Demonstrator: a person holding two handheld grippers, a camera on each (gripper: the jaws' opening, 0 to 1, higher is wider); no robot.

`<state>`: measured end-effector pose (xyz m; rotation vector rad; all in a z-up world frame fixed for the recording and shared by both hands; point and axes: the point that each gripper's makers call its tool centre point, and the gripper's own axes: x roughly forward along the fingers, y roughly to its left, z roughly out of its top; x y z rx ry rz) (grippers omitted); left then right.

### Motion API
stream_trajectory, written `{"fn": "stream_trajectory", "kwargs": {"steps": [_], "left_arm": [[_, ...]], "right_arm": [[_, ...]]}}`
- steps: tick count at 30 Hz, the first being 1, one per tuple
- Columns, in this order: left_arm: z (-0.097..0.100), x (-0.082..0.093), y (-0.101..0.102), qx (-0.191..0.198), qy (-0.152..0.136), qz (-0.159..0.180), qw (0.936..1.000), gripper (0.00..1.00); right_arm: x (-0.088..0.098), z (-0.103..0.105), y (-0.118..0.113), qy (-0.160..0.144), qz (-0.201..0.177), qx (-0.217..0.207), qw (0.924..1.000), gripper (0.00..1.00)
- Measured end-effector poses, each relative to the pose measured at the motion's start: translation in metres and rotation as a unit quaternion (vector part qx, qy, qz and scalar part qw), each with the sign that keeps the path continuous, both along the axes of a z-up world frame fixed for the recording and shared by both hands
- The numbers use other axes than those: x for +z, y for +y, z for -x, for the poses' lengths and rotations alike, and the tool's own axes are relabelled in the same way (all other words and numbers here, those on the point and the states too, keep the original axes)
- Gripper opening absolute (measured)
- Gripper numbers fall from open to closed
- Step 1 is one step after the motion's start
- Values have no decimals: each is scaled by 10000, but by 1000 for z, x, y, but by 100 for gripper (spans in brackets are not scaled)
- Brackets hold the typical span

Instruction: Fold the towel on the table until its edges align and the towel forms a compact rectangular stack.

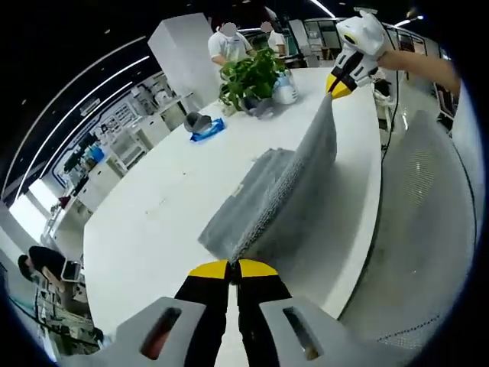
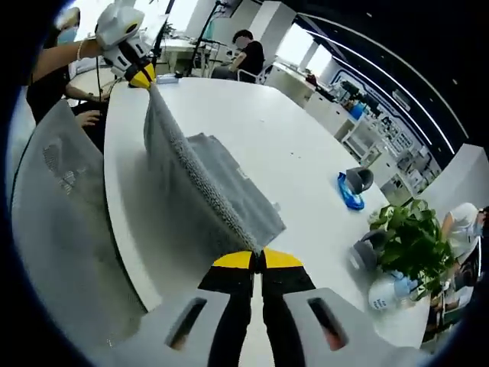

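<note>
A grey towel lies partly on the white table, with one long edge lifted and stretched taut between both grippers. My left gripper is shut on the near corner of that edge, yellow tips together. The right gripper shows at the top of the left gripper view, shut on the far corner. In the right gripper view my right gripper pinches its corner of the towel, and the left gripper holds the other end at upper left. The rest of the towel rests folded on the table.
A potted green plant stands at the table's far end beside a white bottle; the plant also shows at right. A blue cloth with a dark object lies nearby. A grey mesh chair stands along the table edge. People sit and stand beyond.
</note>
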<state>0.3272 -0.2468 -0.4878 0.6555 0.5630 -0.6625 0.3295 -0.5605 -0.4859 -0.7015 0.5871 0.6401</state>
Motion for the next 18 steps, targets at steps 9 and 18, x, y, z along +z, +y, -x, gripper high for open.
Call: {"fn": "stream_trajectory", "kwargs": {"steps": [9, 18], "left_arm": [[-50, -16, 2, 322, 62, -74, 9994, 3], [-97, -30, -6, 679, 111, 144, 9975, 3]], "right_arm": [[-10, -50, 6, -62, 107, -228, 9997, 0], [-43, -90, -6, 245, -98, -883, 9957, 0]]}}
